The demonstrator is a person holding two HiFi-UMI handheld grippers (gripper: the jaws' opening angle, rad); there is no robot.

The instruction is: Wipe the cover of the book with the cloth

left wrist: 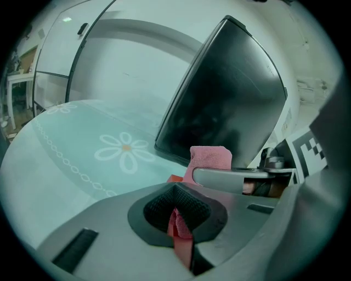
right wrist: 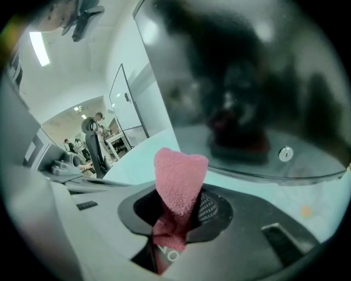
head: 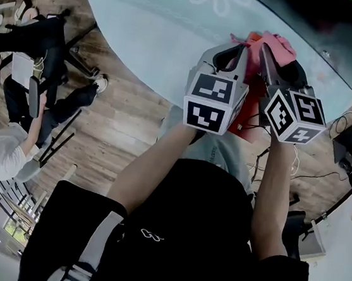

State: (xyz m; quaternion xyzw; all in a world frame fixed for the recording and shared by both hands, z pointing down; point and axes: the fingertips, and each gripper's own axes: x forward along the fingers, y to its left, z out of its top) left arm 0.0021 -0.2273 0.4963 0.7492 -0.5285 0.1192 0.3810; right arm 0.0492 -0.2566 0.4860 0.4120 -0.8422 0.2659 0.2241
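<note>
right gripper (right wrist: 171,233): cloth (right wrist: 180,181); left gripper (left wrist: 178,219): book (left wrist: 181,249)

Book (head: 251,111) cover mostly hidden

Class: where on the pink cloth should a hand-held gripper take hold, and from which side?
Take the cloth by its bunched lower end, coming from the person's side of the table. It is soft and folded, so a low pinch leaves the upper fold standing free to rub the book. The right hand-held gripper is shut on it this way.
</note>
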